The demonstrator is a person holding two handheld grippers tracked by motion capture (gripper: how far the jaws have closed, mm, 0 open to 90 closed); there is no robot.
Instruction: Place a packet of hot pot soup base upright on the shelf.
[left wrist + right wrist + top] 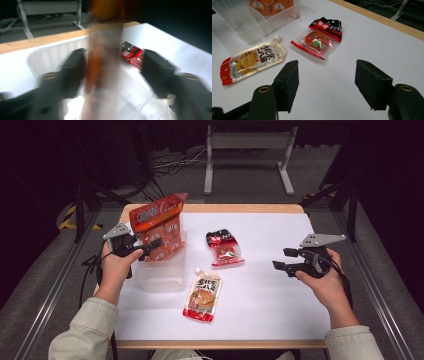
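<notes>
The left tongs (150,246) stood at the orange bag (159,227), upright in the clear tub (162,277), jaws wide either side. The right tongs (281,259) gaped empty; two pouches (252,61) lay ahead on the desk (270,305), probably still unpacked.

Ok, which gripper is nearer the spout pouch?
Left. The left gripper is up by the clear bin, just above-left of the spout pouch; the right gripper hangs farther off to its right.
</notes>
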